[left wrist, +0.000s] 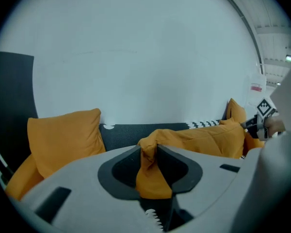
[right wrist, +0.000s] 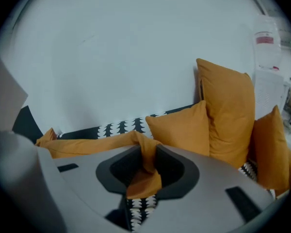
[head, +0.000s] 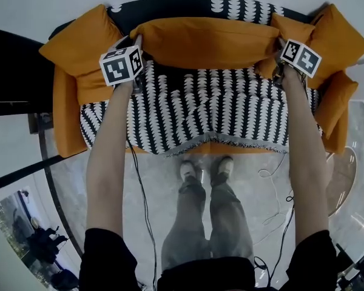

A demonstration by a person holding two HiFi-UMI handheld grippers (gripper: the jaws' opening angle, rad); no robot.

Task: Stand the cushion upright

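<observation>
— Across the sofa, what is the status of the work piece?

— The seat carries a black-and-white patterned cover. The long orange cushion runs along the backrest between the side cushions at either end. It is held by its two upper corners.

— Gripper condition?

— Left gripper: clenched on a fold of cushion cover at the left corner. Right gripper: clenched likewise at the right corner. Each bite takes cloth only, with no filling visible between the jaws.

— Procedure for the step in hand?

— The cushion appears nearly upright, so the following is a recommendation.
1. Keep both corners level, so the long body does not twist.
2. Seat the lower edge in the crease between seat and backrest.
3. Lean the top against the backrest before letting go.
4. Release both ends together, because a thin pinch of cloth may slip or drag one end over.

— Any legible marking?

— The marker cubes show square black-and-white patterns and no text. A white item with a red band stands by the wall, and its print is too blurred to read.
</observation>
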